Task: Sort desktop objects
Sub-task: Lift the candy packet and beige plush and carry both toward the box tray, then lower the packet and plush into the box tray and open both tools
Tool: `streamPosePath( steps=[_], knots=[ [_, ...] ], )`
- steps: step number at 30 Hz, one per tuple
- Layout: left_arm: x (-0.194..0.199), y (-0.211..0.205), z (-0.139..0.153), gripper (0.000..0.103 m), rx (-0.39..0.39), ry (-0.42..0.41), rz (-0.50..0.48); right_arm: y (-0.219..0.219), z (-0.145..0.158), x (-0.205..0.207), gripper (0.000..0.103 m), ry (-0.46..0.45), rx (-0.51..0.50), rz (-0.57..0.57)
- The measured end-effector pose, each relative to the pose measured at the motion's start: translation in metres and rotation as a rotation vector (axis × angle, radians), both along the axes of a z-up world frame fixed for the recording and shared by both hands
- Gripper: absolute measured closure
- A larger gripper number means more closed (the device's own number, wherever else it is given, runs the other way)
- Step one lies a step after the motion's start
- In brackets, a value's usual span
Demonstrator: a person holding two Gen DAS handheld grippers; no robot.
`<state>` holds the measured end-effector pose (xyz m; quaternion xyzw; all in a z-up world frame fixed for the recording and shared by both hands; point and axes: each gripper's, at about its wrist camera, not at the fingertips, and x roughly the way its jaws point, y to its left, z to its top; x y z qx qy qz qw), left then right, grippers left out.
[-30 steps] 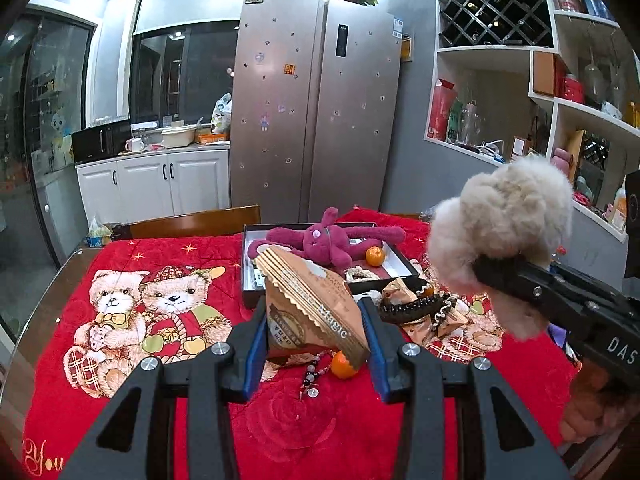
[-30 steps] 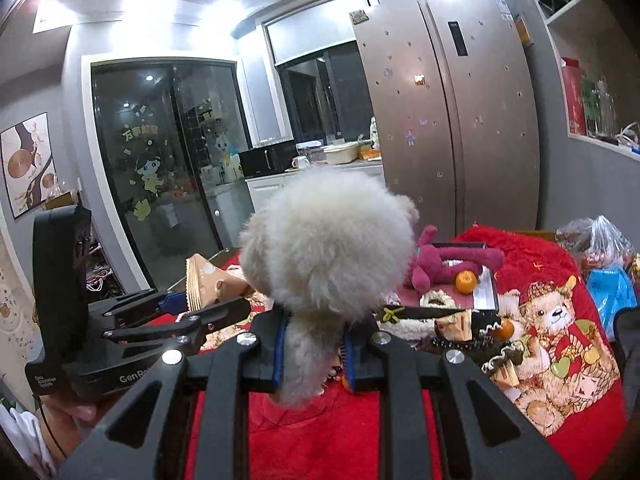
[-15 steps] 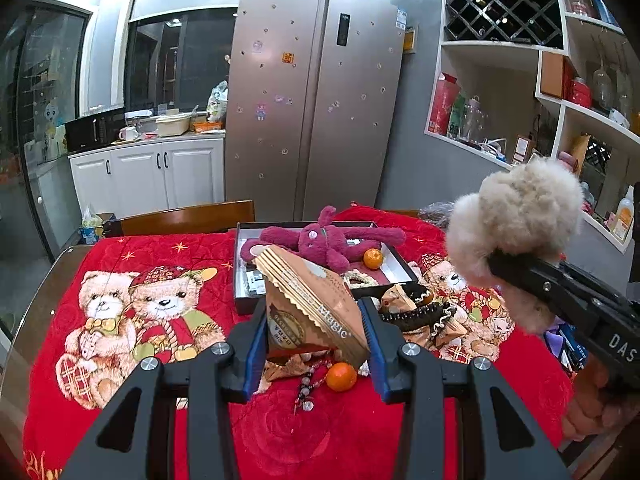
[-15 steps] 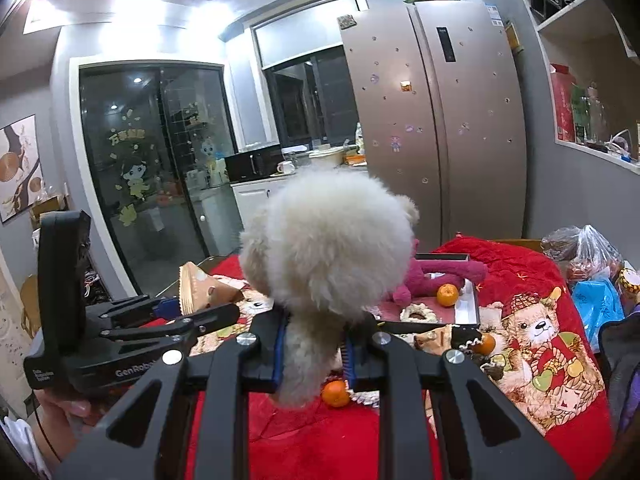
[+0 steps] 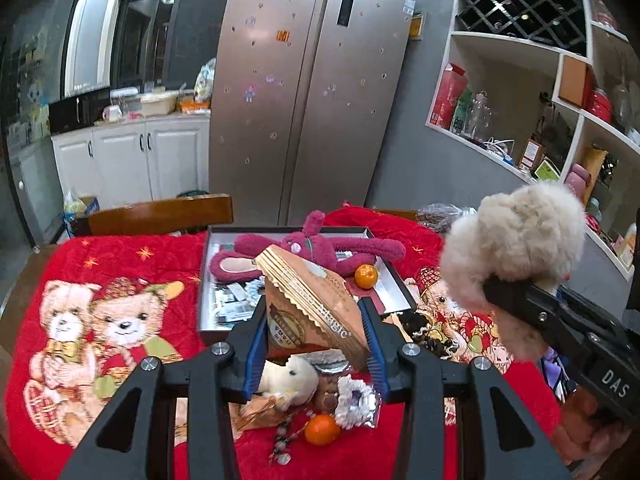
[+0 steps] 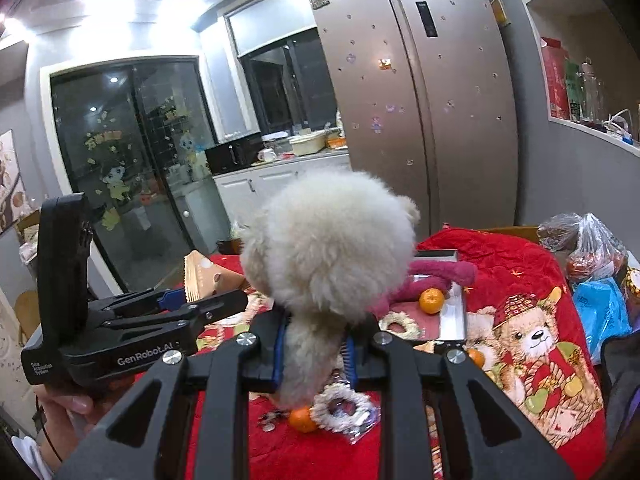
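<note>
The sorting looks partly done. The open box (image 5: 390, 276) on the red-covered surface (image 5: 120, 256) already holds a magenta plush rabbit (image 5: 316, 246), one orange (image 5: 366, 276) and some small packets, so several things seem to have been put away. Two more are in transit: the left gripper (image 5: 316, 344) has its jaws about halfway closed, clamped on a tan snack packet (image 5: 312, 308) held up just in front of the box, and the right gripper (image 6: 314, 354) has its jaws nearly together, pinching the lower end of a fluffy cream pompom toy (image 6: 332, 240) that stands upright above them. Much is left on the cloth near the grippers: a second orange (image 5: 322, 430), a white frilly scrunchie (image 5: 356, 402), a small pale plush (image 5: 288, 378), a bead string (image 5: 286, 438) and a dark lacy hair band (image 5: 428, 330). By this reckoning, both held items have yet to be set down, and the loose pile follows.
</note>
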<state>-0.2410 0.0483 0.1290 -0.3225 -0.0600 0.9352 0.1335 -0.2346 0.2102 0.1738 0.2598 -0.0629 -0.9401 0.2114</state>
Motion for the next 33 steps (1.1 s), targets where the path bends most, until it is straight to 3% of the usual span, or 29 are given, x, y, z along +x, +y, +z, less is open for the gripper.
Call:
streamPosePath(
  steps=[9,20,33],
  knots=[
    [-0.060,0.028,-0.033,0.060,-0.011,-0.049,-0.019,0.004,-0.030,-0.061,0.079,-0.038,0.078,-0.037],
    [-0.129,0.049,-0.067,0.060,-0.068,-0.064,-0.013,0.024,-0.081,-0.153,0.079,-0.119,0.065,-0.074],
    [-0.148,0.064,-0.105,0.060,-0.120,-0.113,-0.038,0.049,-0.146,-0.195,0.079,-0.251,0.104,-0.112]
  ],
)
